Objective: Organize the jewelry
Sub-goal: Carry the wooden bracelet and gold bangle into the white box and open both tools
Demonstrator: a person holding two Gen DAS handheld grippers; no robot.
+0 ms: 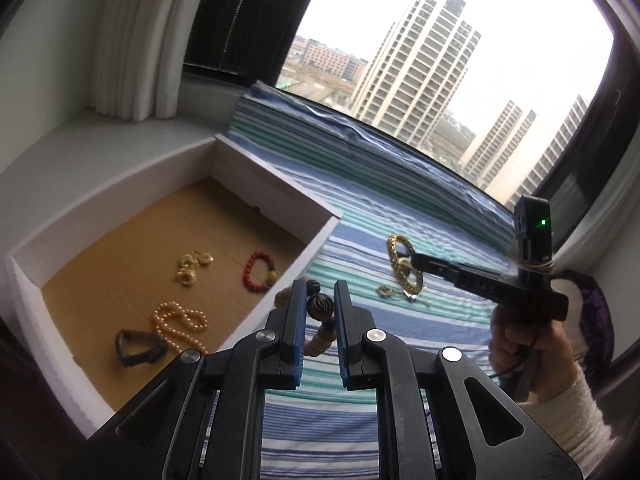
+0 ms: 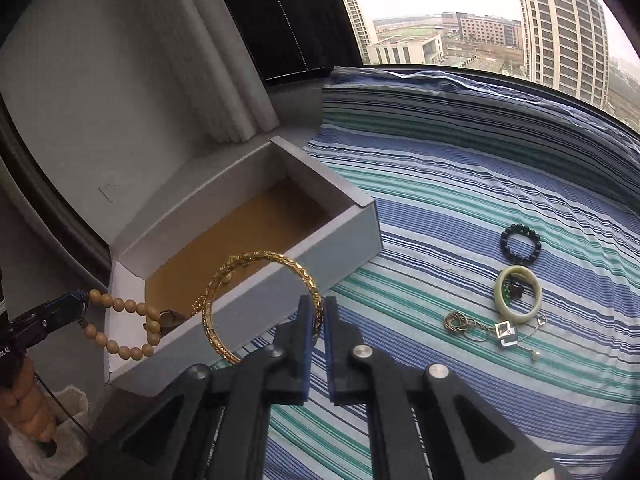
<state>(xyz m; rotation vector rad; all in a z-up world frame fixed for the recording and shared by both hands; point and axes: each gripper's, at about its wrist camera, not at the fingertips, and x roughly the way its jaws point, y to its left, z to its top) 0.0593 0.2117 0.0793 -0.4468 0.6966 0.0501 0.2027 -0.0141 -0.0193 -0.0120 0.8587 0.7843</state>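
Observation:
My left gripper [image 1: 320, 298] is shut on a tan wooden bead bracelet [image 1: 320, 307] with dark carved beads, held by the near right wall of the white box [image 1: 320, 240]. In the right wrist view the bracelet [image 2: 120, 304] hangs from the left gripper [image 2: 82, 304] at the box's near corner. My right gripper [image 2: 319, 312] is shut on a gold bangle [image 2: 256, 300], held above the striped cloth in front of the box [image 2: 280, 280]; the bangle also shows in the left wrist view [image 1: 404, 268]. The box holds a red bead bracelet [image 1: 258, 272], gold earrings [image 1: 192, 266], a pearl strand [image 1: 178, 324] and a dark band [image 1: 138, 346].
On the blue-green striped cloth [image 2: 440, 208] lie a black bead bracelet [image 2: 520, 244], a pale jade bangle [image 2: 518, 294], tangled metal rings [image 2: 458, 322] and a crystal pendant [image 2: 506, 334]. A window [image 1: 440, 40] runs behind. A white curtain [image 1: 136, 40] hangs at the left.

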